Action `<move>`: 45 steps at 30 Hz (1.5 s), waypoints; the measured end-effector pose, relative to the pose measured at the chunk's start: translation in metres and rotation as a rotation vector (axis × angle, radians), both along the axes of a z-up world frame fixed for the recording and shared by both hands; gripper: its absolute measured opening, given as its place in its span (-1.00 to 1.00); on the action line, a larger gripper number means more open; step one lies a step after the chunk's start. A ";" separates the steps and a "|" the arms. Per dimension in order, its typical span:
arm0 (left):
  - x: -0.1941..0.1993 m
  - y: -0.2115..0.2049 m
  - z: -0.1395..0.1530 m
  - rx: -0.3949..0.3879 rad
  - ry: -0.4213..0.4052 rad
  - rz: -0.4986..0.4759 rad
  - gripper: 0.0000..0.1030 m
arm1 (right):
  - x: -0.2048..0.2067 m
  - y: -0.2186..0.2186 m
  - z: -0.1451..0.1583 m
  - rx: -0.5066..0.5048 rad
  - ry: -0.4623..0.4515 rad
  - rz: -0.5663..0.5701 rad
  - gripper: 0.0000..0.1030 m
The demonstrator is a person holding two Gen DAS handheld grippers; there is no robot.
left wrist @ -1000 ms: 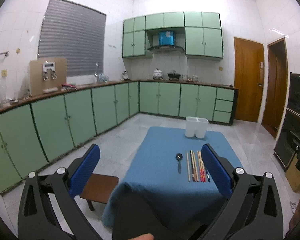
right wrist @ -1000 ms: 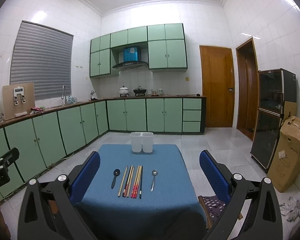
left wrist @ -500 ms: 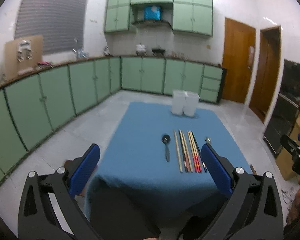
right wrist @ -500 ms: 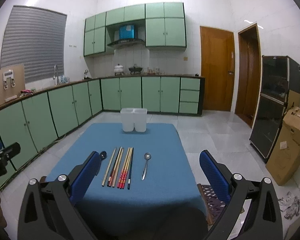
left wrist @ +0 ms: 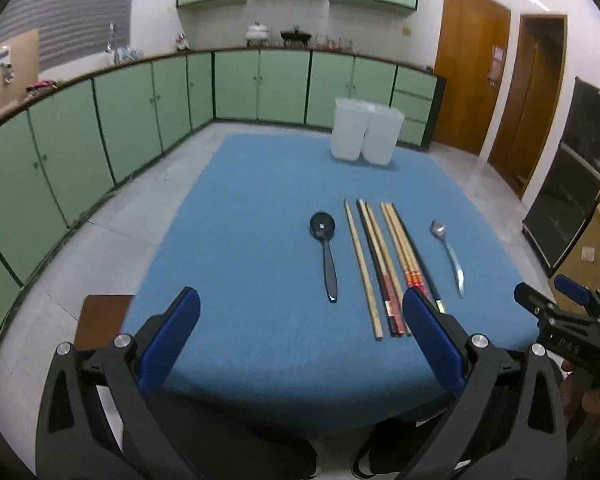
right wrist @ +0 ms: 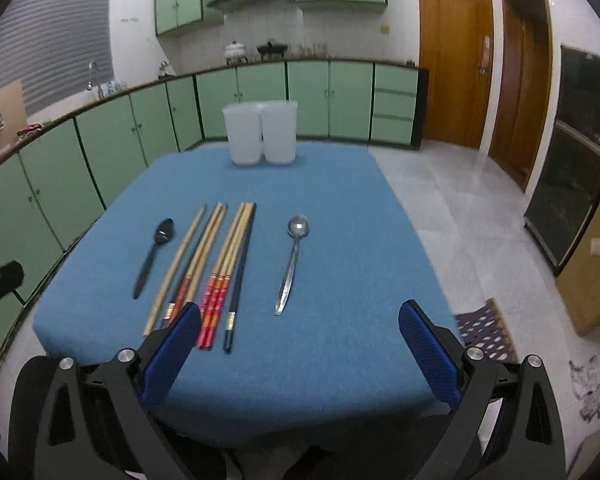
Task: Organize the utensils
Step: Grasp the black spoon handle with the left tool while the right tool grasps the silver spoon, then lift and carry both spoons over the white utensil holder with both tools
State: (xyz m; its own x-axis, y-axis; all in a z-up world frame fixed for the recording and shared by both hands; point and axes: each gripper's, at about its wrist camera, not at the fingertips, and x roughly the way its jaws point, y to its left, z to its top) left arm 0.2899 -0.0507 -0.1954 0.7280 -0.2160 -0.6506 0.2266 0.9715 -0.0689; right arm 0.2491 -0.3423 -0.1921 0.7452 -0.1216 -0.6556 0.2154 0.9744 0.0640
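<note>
both tongs, the left gripper [left wrist: 300, 328] and right gripper [right wrist: 300, 332], hung wide and empty over the near edge of the blue table [right wrist: 340, 200]. a black spoon [right wrist: 153, 253], chopsticks [right wrist: 216, 268] and a metal spoon [right wrist: 292, 260] lay in a row, well short of the white holder [right wrist: 260, 132] at the far edge.

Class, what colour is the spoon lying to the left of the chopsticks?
Black spoon; it shows best in the left wrist view.
</note>
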 end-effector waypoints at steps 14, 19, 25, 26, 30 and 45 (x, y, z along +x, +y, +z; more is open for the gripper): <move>0.081 -0.037 -0.092 0.091 0.196 -0.017 0.90 | 0.049 -0.018 -0.063 0.097 0.106 0.054 0.20; 0.086 -0.046 -0.100 0.142 0.168 -0.018 0.90 | 0.056 -0.018 -0.069 0.081 0.110 0.067 0.13; 0.075 -0.043 -0.098 0.125 0.114 -0.007 0.59 | 0.057 -0.022 -0.071 0.021 0.097 0.066 -0.05; 0.073 -0.043 -0.096 0.122 0.109 -0.009 0.50 | 0.057 -0.024 -0.071 0.020 0.094 0.061 -0.13; 0.074 -0.045 -0.094 0.105 0.104 -0.018 0.24 | 0.055 -0.026 -0.070 0.027 0.089 0.060 -0.22; 0.080 -0.046 -0.087 0.052 0.122 -0.056 -0.76 | 0.054 -0.027 -0.065 0.059 0.066 0.085 -0.80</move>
State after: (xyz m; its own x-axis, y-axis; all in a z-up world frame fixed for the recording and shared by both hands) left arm 0.3696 -0.0971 -0.2824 0.6309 -0.2175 -0.7448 0.2732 0.9607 -0.0492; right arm 0.3030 -0.3696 -0.2569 0.7058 -0.0194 -0.7081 0.1380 0.9842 0.1106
